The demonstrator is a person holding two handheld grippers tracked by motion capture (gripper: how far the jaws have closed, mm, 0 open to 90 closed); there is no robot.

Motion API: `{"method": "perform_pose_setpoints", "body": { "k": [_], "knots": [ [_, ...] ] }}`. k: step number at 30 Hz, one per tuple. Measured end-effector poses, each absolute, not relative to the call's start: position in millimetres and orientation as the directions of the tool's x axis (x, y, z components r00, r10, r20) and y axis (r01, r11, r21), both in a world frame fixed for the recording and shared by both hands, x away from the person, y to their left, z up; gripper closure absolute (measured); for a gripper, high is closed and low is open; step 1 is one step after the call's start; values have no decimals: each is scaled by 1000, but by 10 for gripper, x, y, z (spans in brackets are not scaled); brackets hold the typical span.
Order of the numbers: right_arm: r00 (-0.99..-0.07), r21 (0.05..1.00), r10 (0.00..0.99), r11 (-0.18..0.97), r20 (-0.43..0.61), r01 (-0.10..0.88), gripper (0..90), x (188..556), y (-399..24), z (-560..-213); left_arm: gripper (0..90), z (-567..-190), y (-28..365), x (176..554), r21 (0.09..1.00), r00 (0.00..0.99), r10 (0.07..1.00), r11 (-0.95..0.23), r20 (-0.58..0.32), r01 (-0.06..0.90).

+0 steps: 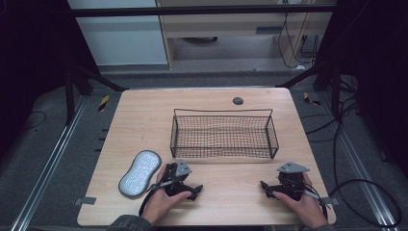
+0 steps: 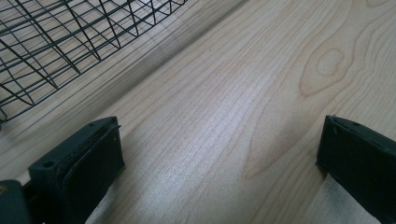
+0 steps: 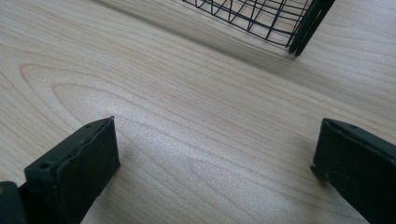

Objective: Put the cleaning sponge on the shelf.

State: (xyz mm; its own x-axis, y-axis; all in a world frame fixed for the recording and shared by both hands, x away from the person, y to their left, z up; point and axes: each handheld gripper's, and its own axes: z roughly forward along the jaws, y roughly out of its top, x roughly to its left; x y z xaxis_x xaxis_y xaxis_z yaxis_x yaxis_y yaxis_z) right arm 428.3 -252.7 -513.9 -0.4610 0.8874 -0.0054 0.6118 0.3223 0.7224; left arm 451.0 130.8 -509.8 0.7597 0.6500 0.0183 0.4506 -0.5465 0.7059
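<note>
A black wire basket [image 1: 223,135] stands empty in the middle of the wooden table [image 1: 144,120]; its mesh shows at the upper left of the left gripper view [image 2: 60,37] and its corner at the top of the right gripper view [image 3: 280,18]. A grey speckled oval pad [image 1: 140,172] lies flat at the front left. My left gripper [image 1: 195,191] rests on the table just right of the pad, held by a hand, jaws wide apart over bare wood [image 2: 219,154]. My right gripper [image 1: 266,187] rests near the front right, also open with nothing between its jaws [image 3: 215,154].
A dark round grommet [image 1: 237,101] sits in the tabletop behind the basket. Cables [image 1: 356,192] trail over the floor to the right of the table, and black frame legs [image 1: 91,77] stand at the back corners.
</note>
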Motion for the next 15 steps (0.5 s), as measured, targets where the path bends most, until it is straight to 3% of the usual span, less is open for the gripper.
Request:
{"method": "perform_pose_setpoints", "body": {
  "k": [10,15],
  "knots": [
    [-461,721,887,323,-6,613,3,4283,-2528,-5137,41,-4710,1595,4518,667,717,697,-529,-11,525],
    [-462,721,887,324,-6,612,3,4286,-2527,-5137,55,-4431,1847,4572,591,678,735,-557,23,584]
  ]
}}
